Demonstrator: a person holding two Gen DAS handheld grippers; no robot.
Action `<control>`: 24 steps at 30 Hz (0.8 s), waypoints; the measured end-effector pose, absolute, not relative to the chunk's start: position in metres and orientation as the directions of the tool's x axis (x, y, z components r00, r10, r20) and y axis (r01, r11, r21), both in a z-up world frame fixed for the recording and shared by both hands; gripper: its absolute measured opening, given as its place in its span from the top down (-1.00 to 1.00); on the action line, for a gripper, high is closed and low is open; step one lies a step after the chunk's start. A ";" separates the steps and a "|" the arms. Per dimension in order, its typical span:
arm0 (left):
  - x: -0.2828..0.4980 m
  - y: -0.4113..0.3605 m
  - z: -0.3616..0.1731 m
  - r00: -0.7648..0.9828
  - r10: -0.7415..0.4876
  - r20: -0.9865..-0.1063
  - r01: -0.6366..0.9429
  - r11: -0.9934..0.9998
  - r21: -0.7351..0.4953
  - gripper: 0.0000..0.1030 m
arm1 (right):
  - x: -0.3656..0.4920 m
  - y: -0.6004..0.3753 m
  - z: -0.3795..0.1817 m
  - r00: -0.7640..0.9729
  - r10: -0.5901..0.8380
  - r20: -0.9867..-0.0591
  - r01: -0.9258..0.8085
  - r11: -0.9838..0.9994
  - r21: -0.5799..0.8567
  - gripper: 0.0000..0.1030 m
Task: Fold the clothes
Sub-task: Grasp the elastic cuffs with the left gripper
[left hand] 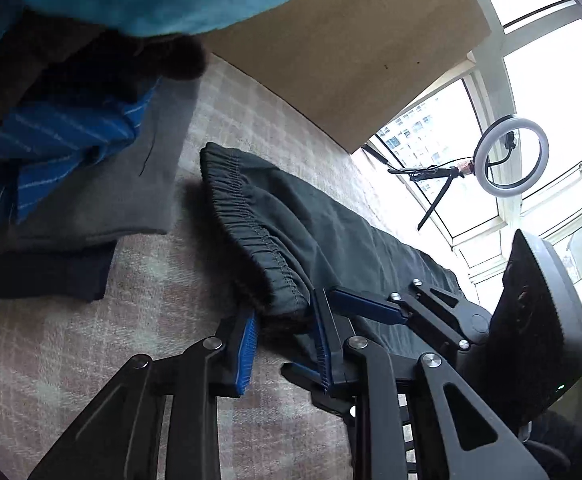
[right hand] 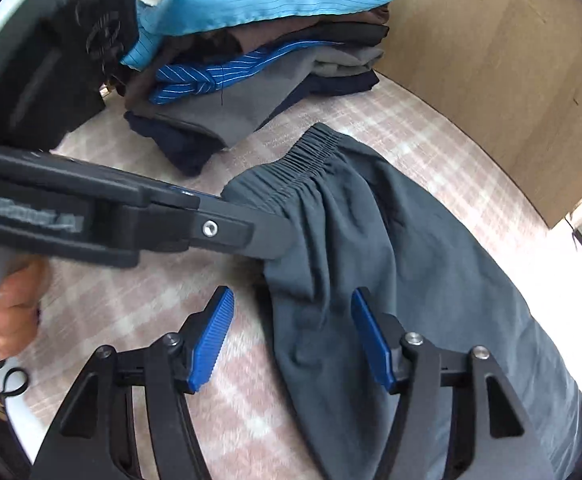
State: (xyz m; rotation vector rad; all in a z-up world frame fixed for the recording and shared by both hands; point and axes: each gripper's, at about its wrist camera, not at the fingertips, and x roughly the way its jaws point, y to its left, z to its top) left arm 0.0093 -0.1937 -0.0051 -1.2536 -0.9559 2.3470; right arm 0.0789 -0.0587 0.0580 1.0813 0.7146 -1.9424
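Note:
Dark grey-green trousers [left hand: 323, 220] with an elastic waistband lie stretched out on the pink checked blanket [left hand: 91, 340]; they also show in the right wrist view [right hand: 411, 272]. My left gripper [left hand: 285, 348] straddles the near corner of the waistband, jaws a little apart around the cloth edge. In the right wrist view the left gripper [right hand: 267, 236] reaches in from the left and touches the waistband end. My right gripper [right hand: 291, 340] is open, its right pad over the trousers' edge, its left pad over the blanket. The right gripper [left hand: 371, 308] also shows close beside the left one.
A stack of folded clothes [right hand: 259, 56] in blue, brown, grey and navy stands at the far left of the blanket. A wooden board [right hand: 491, 60] runs behind. A ring light on a tripod [left hand: 507, 160] stands by the window. A hand [right hand: 7, 312] holds the left gripper's handle.

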 end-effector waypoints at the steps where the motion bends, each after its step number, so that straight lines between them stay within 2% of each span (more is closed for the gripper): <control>1: 0.009 -0.193 -0.003 -0.571 0.544 -0.615 0.034 -0.733 -0.680 0.56 | 0.077 -0.061 0.055 -0.338 -0.354 -0.872 0.834 -0.543 -0.103 0.27; 3: 0.011 -0.195 0.001 -0.577 0.521 -0.629 0.047 -0.748 -0.662 0.54 | 0.068 -0.059 0.053 -0.323 -0.362 -0.875 0.811 -0.581 -0.059 0.69; 4: 0.014 -0.198 0.002 -0.581 0.506 -0.638 0.064 -0.753 -0.655 0.47 | 0.063 -0.057 0.053 -0.312 -0.368 -0.876 0.798 -0.602 -0.031 0.81; 5: 0.019 -0.201 0.001 -0.587 0.494 -0.642 0.087 -0.749 -0.656 0.39 | 0.057 -0.053 0.053 -0.287 -0.386 -0.877 0.781 -0.625 0.019 0.84; 7: 0.027 -0.207 -0.001 -0.597 0.479 -0.644 0.128 -0.735 -0.666 0.03 | 0.044 -0.041 0.053 -0.234 -0.438 -0.868 0.737 -0.662 0.135 0.86; 11: 0.027 -0.207 -0.008 -0.591 0.497 -0.635 0.162 -0.698 -0.697 0.01 | 0.029 -0.018 0.050 -0.158 -0.547 -0.822 0.642 -0.689 0.336 0.87; 14: 0.020 -0.203 -0.011 -0.585 0.529 -0.615 0.170 -0.662 -0.730 -0.04 | 0.031 -0.015 0.049 -0.158 -0.566 -0.809 0.627 -0.691 0.361 0.87; 16: 0.013 -0.197 -0.011 -0.582 0.543 -0.605 0.171 -0.645 -0.744 -0.23 | 0.028 -0.014 0.047 -0.139 -0.592 -0.794 0.602 -0.687 0.408 0.87; 19: 0.004 -0.189 -0.015 -0.576 0.551 -0.604 0.194 -0.626 -0.756 -0.33 | 0.025 -0.007 0.045 -0.117 -0.639 -0.760 0.550 -0.679 0.486 0.87; 22: -0.004 -0.186 -0.023 -0.584 0.550 -0.598 0.222 -0.600 -0.769 -0.38 | 0.025 0.000 0.039 -0.060 -0.705 -0.707 0.504 -0.633 0.588 0.87; 24: -0.009 -0.188 -0.025 -0.598 0.551 -0.582 0.227 -0.579 -0.783 -0.37 | 0.028 -0.002 0.037 -0.048 -0.694 -0.718 0.522 -0.631 0.575 0.86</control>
